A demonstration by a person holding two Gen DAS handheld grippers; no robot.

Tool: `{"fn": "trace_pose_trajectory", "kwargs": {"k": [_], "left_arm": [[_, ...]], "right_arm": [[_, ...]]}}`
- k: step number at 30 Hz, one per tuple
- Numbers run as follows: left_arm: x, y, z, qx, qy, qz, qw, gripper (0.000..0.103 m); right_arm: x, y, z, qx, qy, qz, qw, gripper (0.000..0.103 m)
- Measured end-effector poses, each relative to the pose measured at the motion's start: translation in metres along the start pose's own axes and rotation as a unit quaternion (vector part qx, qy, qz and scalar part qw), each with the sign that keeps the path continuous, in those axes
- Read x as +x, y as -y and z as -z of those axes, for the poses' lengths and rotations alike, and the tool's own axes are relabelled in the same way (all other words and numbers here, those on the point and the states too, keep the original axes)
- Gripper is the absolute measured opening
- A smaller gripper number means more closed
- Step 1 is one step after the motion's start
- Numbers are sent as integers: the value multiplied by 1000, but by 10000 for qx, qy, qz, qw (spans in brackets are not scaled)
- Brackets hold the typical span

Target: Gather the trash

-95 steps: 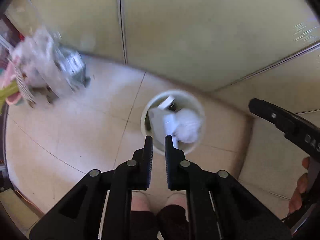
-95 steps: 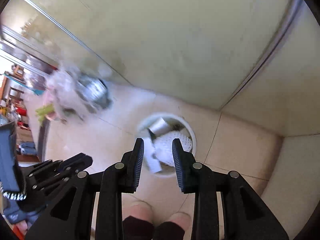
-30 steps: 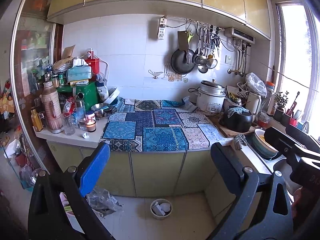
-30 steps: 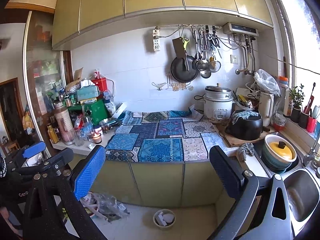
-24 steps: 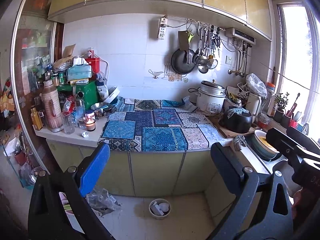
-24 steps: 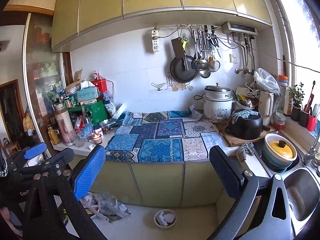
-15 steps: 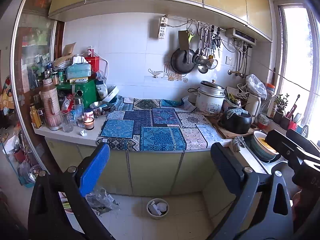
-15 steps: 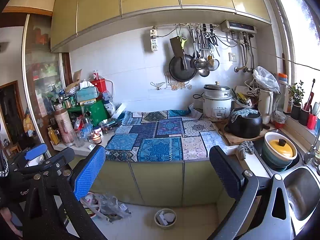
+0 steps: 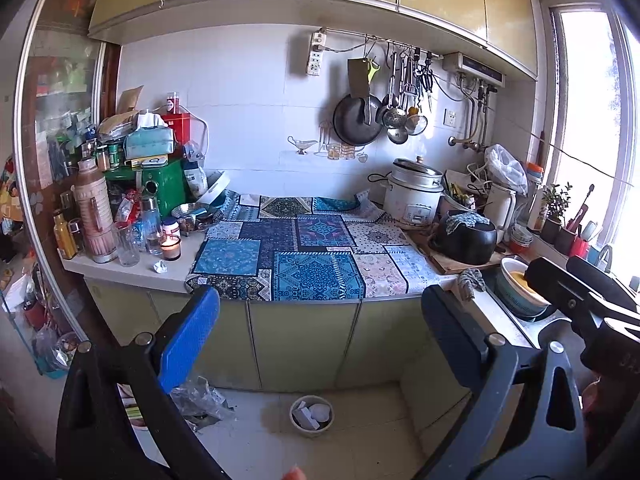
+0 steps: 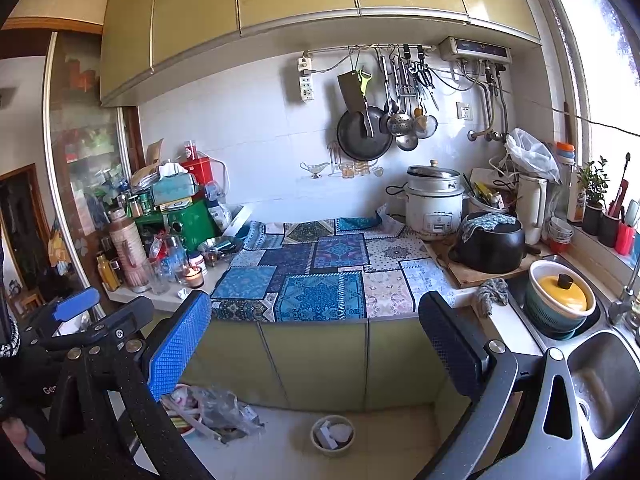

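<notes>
left gripper (image 9: 320, 340): fingers wide apart, nothing held
right gripper (image 10: 316, 340): fingers wide apart, nothing held
trash bin (image 10: 333, 435): on floor at cabinet base, paper inside
crumpled scrap (image 9: 160, 267): near countertop (image 9: 132, 270) front edge, beside candle (image 9: 171, 247)

A small crumpled white paper scrap (image 9: 160, 266) is seen on the desk at 9 o'clock, beside a lit candle (image 9: 171, 247).

I face a patchwork blue patterned cloth (image 10: 320, 276) spread over the white countertop (image 9: 132, 272). A white rice cooker (image 10: 434, 200) stands beside a black clay pot (image 10: 490, 250) on a wooden board. A lit candle in a glass jar (image 9: 171, 247) sits near a tall pink thermos (image 9: 95, 216). A black frying pan (image 10: 362, 134) hangs on the tiled wall.
</notes>
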State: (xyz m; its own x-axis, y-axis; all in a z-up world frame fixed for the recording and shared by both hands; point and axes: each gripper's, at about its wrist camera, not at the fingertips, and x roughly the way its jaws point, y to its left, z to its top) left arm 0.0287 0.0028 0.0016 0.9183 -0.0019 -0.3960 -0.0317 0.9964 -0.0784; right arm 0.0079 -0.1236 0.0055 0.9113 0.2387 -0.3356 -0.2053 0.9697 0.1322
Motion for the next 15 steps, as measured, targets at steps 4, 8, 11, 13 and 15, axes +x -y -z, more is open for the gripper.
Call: {"fn": "trace_pose_trajectory", "kwargs": {"k": [4,8,11,13,15], "left_arm": [[0,3,-1,-10,23,21,10000,101],[0,3,-2,-6,16,69,10000,101],[1,4,-3,38,42,45,10000,101],[2,4,-3,74,41,75,9999,101],[4,5,-4,97,30,110,9999,101]], "right_arm": [[-1,1,0,16,12,10,10000,103],[-2,1,1,26,4,58,10000,103],[0,2,0,52,-6,64,10000,103],[1,2,0,66,-12,79,9999,103],[3,3,0,84,-20,80,9999,103]]}}
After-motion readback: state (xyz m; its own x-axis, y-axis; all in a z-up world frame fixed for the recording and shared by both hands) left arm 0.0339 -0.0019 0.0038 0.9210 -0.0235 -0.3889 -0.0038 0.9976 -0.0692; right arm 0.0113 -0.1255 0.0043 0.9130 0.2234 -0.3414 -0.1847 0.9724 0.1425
